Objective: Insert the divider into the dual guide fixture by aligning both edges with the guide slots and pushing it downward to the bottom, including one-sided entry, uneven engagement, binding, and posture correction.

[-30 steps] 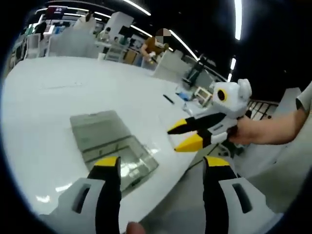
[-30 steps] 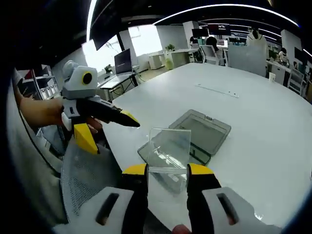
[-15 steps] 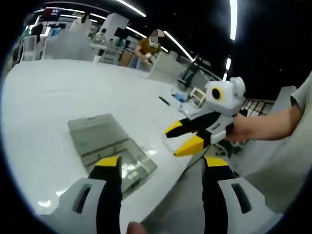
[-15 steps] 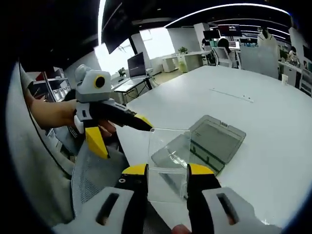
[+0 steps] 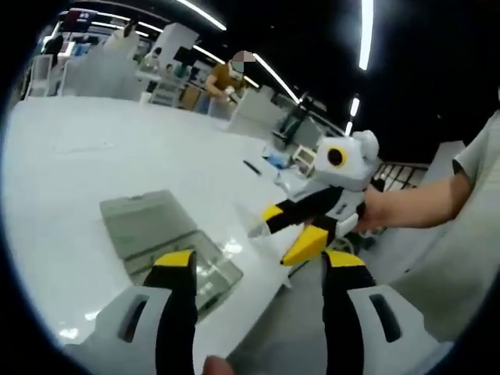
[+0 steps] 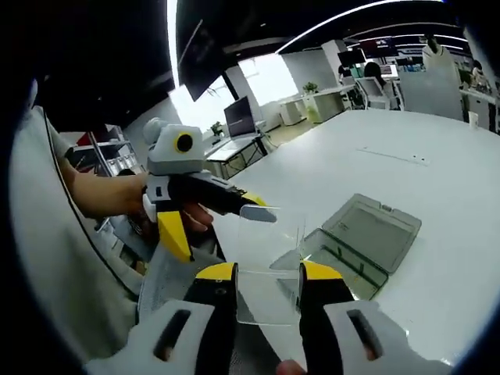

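Clear plastic divider point(image 6: 268, 269) stands upright between the closed jaws of our right gripper point(image 6: 267, 275), pinched by its lower edge and held in the air above the worktop's point(image 6: 437, 258) near edge. The fixture point(image 6: 361, 244), a clear open case lying flat on the white worktop, sits ahead and to the right of the divider in the right gripper view, well apart from it; the slots are too small to make out. Our left gripper point(image 5: 254, 267) has its jaws spread with nothing between them; it hovers near the fixture point(image 5: 166, 241), lower left in its own view, and looks the nearer of the two. Seen from the right gripper view, its dark tip reaches just beside the divider's top edge. We judge the divider must travel forward and down. A person point(image 5: 226, 78) stands far across the room.
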The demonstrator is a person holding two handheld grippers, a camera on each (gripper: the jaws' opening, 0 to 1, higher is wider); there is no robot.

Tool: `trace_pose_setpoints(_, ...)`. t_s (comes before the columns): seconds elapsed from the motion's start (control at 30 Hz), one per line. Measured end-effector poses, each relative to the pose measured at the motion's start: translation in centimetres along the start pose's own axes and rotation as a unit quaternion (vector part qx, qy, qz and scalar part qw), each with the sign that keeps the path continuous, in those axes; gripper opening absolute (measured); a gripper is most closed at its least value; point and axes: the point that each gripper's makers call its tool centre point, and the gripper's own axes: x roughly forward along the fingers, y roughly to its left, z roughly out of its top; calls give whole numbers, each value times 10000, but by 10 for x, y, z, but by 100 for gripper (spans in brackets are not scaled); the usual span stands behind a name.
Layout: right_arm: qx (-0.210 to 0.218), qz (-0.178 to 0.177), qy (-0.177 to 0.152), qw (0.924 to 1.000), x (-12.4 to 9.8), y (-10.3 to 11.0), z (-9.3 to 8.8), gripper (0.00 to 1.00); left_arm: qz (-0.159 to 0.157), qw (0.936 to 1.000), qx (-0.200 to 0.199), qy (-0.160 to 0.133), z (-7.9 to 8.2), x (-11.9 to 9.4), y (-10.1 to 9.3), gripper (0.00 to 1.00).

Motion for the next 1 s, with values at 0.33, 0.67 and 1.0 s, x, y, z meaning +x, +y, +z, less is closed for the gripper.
trace_pose_setpoints(0.33, 182, 387, -204, 9989, 0, 11, 5, 26, -237, 9997, -64, -30, 3, 0, -4, 59)
trace_pose_setpoints(0.67, 356, 798, -366, 9955, -2, 21, 8, 26, -494, 9987, -115, -93, 7, 4, -12, 58)
trace_pose_setpoints(1.0, 521, 1081, -443, 9918, -3, 29, 7, 26, -733, 9971, -130, -166, 9, 7, -21, 57)
